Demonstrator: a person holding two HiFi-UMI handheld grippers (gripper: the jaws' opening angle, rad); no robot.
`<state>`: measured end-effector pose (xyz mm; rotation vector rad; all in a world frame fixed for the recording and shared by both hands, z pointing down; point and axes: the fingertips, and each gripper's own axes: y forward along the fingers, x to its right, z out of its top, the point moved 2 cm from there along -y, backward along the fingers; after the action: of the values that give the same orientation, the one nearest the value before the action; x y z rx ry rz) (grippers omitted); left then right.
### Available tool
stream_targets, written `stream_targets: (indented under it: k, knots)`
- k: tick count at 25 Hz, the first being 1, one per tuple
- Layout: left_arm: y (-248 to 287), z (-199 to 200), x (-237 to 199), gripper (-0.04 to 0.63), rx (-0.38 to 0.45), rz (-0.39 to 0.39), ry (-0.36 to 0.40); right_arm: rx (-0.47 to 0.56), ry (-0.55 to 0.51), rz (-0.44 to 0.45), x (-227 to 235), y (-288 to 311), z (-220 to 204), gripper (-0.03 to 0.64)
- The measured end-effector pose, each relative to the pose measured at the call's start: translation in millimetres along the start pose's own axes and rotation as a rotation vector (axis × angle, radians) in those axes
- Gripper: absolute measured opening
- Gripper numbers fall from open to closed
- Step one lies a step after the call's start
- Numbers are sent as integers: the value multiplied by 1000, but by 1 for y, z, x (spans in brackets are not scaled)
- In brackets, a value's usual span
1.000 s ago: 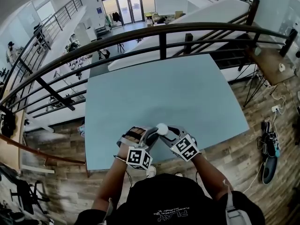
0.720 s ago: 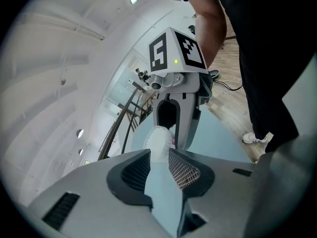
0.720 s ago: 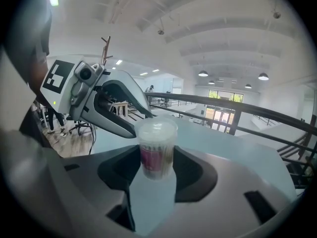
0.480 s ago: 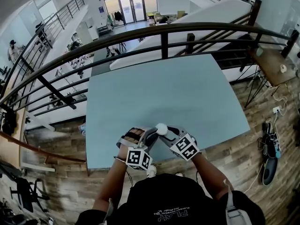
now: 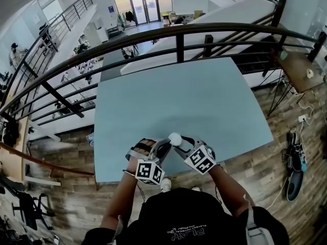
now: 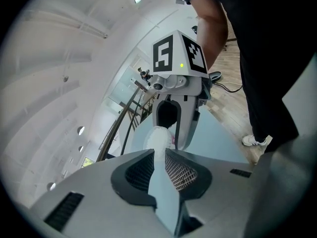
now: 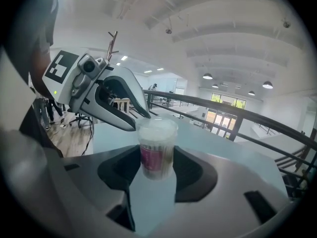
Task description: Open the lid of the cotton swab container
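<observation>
Right tool (image 7: 157,152) pinched the upright container (image 7: 154,163); left tool (image 6: 159,150), jaws just closing but apart, met its lid (image 7: 157,124) from upper left

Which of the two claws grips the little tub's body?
The right gripper: its jaws clamp the cotton swab container by its pink-labelled body. The left gripper, jaws just closing, only meets the lid at its tips.
</observation>
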<state>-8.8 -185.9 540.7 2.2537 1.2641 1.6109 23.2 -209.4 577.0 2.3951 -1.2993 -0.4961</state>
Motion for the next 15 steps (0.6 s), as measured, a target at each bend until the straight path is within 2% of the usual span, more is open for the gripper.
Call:
stream_targets:
  k: [7, 14, 15]
  knots:
    - [1, 1, -2, 75, -8, 7, 28, 3, 11, 2, 3, 0, 0, 213]
    - [-3, -2, -6, 75, 5, 44, 9, 4, 37, 5, 3, 5, 0, 215]
    - [-5, -2, -9, 23, 8, 66, -3, 3, 44, 8, 3, 6, -1, 216]
